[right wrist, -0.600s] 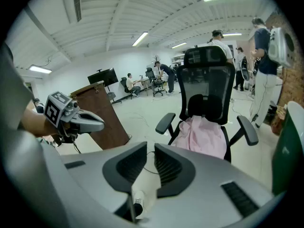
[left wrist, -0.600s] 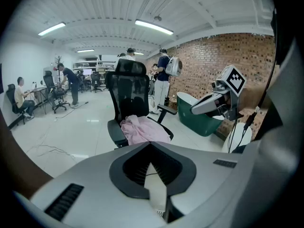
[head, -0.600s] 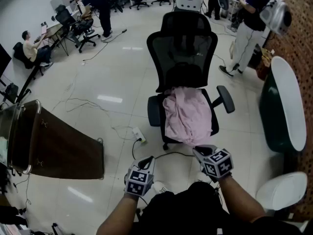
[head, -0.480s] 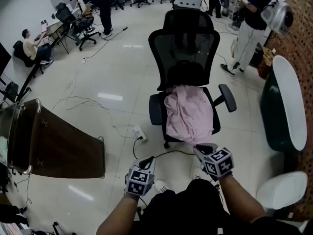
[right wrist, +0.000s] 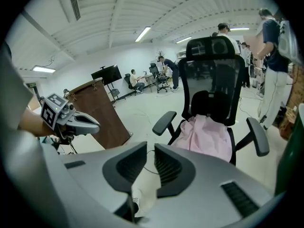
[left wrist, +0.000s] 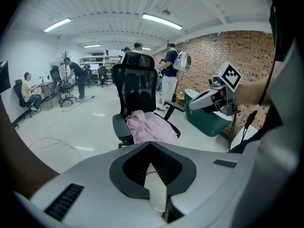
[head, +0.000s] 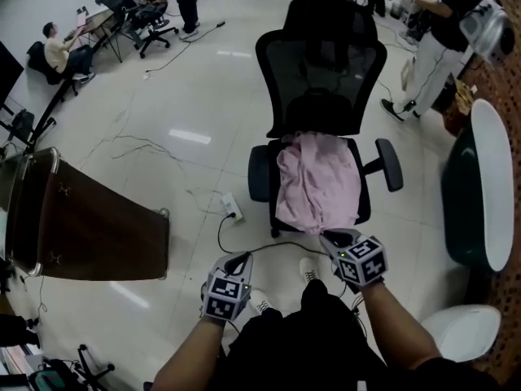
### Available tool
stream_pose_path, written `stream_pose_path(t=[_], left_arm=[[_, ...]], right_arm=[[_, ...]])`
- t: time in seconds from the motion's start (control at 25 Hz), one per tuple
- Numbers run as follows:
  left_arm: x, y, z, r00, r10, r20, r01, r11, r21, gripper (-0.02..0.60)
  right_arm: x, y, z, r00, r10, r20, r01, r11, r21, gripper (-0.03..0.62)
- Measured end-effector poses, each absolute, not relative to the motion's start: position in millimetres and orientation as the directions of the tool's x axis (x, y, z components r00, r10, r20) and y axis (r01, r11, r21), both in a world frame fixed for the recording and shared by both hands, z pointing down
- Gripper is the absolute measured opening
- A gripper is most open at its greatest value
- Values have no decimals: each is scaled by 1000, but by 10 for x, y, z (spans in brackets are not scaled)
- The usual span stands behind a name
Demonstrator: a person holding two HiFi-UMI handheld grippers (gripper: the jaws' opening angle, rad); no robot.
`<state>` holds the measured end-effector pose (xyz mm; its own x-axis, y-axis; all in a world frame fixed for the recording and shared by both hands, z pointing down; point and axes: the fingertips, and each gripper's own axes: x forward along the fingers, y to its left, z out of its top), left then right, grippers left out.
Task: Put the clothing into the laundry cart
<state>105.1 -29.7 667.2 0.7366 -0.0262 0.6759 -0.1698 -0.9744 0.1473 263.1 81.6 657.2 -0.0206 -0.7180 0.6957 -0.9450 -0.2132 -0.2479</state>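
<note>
- Standing just short of the office chair point(head: 321, 63), the person holds both grippers low and close to the body, angled down toward the floor.
- The pink garment point(head: 317, 182) lies crumpled on the chair's seat, its lower edge hanging over the front lip; nothing touches it.
- The left gripper point(head: 238, 259) is empty. Its own view shows the jaw tips meeting, with only floor visible behind them.
- The right gripper point(head: 334, 241) is also empty. Its jaws stand a narrow slit apart, with nothing between them. It sits just in front of the seat's front edge, nearer the cloth than the left one.
- The laundry cart point(head: 98, 235), brown-sided with a metal rim, stands well apart from the chair, off to the person's left.
- The step in hand looks like the reach for the clothing; the pick-up has not yet begun.
- The next move calls for spreading the right jaws wide, pushing them into a thick fold of the fabric and closing firmly.
- The left gripper would likely need to gather the hanging part so that it does not trail.
- A power strip point(head: 233, 208) and loose cables lie on the floor between chair and cart, so the carry calls for care underfoot.
</note>
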Motion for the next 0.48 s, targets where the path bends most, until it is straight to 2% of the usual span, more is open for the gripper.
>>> stream_pose_path(t=[0.32,0.4,0.48], left_arm=[[1482,-292,6892,699,-88,709,-265,-953,143,0],[1584,-269,6950,690,-97,717,-285,-947,147,0],[1700,-263,7014,681,-104,725,-303,-941,150,0]], right_arm=[[3203,558,6860,-129,-702,700,-959,-91,-269,78],[3325,497,6948,-157,-695,701,-956,-72,-285,117],[3443,427,7052,-185,-684,706,-950,-58,-306,199]])
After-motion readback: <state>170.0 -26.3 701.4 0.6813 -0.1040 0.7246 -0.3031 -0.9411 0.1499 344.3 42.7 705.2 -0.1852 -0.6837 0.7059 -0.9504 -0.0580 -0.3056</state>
